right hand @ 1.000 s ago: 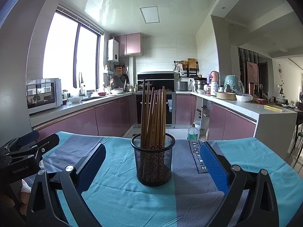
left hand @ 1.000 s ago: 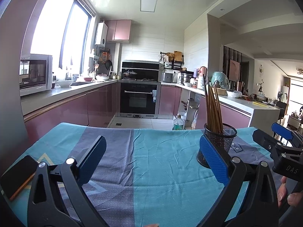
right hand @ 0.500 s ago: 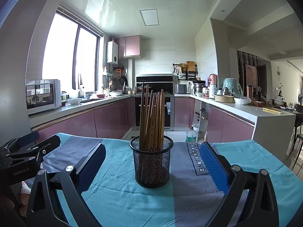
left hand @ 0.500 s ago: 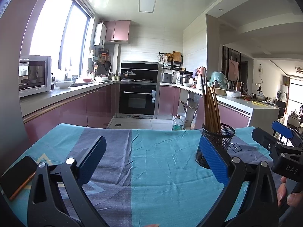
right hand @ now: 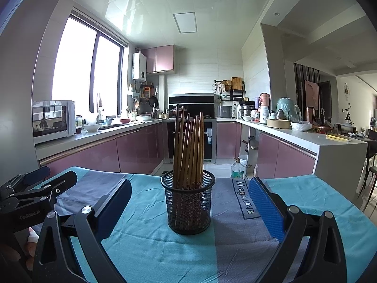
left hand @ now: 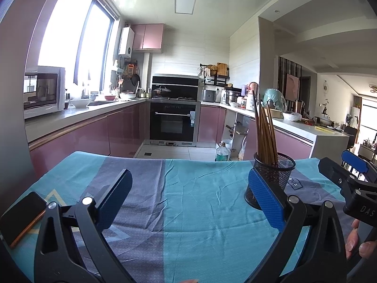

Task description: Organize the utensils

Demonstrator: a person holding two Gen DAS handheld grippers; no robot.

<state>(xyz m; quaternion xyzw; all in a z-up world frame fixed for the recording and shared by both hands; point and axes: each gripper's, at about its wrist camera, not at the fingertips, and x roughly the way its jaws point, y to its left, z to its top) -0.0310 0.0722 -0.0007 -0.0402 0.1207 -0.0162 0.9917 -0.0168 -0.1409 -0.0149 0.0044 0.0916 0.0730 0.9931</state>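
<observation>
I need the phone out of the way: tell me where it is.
The phone lies at the far left edge of the tablecloth in the left wrist view, beside the left hand-held gripper, well away from the mesh holder.

Mesh cup [right hand: 188,204] farther from right gripper [right hand: 189,206].

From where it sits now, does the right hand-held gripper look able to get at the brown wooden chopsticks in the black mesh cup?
Probably yes. The right hand-held gripper is open, with the black mesh cup straight ahead between its fingers; the brown wooden chopsticks stand upright, nothing blocking them.
</observation>
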